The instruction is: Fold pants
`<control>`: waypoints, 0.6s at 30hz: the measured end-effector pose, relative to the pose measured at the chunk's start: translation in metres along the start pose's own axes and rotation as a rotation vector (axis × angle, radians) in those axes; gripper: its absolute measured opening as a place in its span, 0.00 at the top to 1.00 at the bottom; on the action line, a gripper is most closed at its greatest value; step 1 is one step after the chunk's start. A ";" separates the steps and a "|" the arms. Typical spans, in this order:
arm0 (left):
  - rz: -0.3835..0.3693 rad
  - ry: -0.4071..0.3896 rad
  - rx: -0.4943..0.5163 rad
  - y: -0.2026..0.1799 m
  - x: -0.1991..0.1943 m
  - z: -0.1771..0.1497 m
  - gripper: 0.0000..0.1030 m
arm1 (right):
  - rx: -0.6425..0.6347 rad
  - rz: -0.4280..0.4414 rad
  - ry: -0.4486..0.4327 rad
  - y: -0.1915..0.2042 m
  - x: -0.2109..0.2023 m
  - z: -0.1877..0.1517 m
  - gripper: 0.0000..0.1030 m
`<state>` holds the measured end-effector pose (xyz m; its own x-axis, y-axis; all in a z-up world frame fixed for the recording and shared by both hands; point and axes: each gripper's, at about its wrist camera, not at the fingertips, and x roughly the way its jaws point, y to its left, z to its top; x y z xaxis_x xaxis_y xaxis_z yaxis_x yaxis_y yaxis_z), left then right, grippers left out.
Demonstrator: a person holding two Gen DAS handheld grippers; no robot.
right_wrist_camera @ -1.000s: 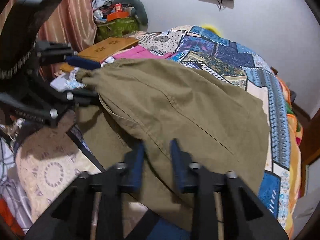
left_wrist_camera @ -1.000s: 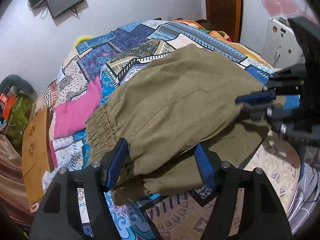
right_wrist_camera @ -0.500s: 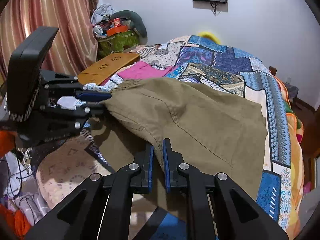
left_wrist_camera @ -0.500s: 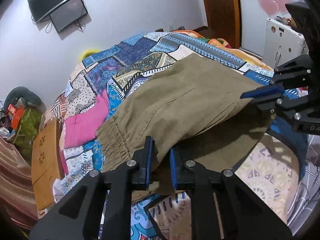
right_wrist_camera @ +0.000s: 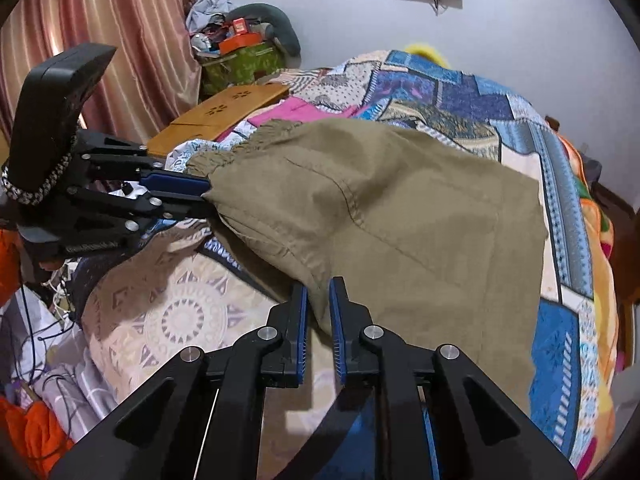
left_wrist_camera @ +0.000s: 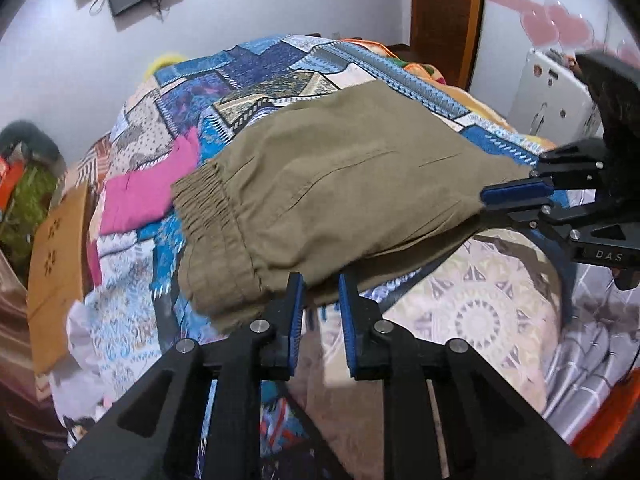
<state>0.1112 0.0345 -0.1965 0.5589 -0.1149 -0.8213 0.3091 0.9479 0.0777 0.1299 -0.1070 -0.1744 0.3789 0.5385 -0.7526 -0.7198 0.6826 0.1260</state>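
Note:
Olive-green pants [left_wrist_camera: 328,184] lie over a patchwork bedspread, their near edge lifted off the bed. My left gripper [left_wrist_camera: 320,292] is shut on the pants' near edge, close to the elastic waistband [left_wrist_camera: 208,200]. It shows in the right wrist view [right_wrist_camera: 200,196], clamped on the gathered waistband corner. My right gripper [right_wrist_camera: 318,300] is shut on the pants' [right_wrist_camera: 400,220] near edge. It shows in the left wrist view [left_wrist_camera: 488,204], holding the far right corner. The fabric hangs stretched between the two grippers.
The patchwork bedspread [left_wrist_camera: 256,76] covers the bed. A pink cloth [left_wrist_camera: 148,196] and a wooden lap tray [left_wrist_camera: 56,264] lie at the left. A patterned pillow [left_wrist_camera: 480,312] is below the pants. A curtain [right_wrist_camera: 100,20] and a cluttered green box [right_wrist_camera: 240,60] stand beyond.
Both grippers closed on the pants' near edge. They have since lifted it and pulled it back toward me, so the fabric now hangs taut between them.

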 end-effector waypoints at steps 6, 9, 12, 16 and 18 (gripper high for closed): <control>0.031 -0.061 -0.140 0.037 -0.025 -0.003 0.48 | 0.046 -0.029 -0.009 -0.011 -0.024 -0.009 0.80; 0.042 -0.062 -0.222 0.058 -0.022 0.001 0.41 | 0.092 -0.083 -0.037 -0.025 -0.037 -0.013 0.67; 0.018 -0.020 -0.314 0.077 -0.004 0.004 0.40 | 0.159 -0.131 -0.071 -0.045 -0.048 -0.016 0.62; 0.007 0.029 -0.387 0.088 0.019 0.002 0.40 | 0.261 -0.181 -0.070 -0.071 -0.053 -0.024 0.61; -0.038 0.042 -0.427 0.090 0.028 0.000 0.40 | 0.314 -0.194 -0.059 -0.084 -0.049 -0.030 0.61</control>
<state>0.1545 0.1166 -0.2128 0.5191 -0.1481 -0.8418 -0.0227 0.9821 -0.1868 0.1548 -0.2053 -0.1676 0.5298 0.4057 -0.7448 -0.4217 0.8879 0.1837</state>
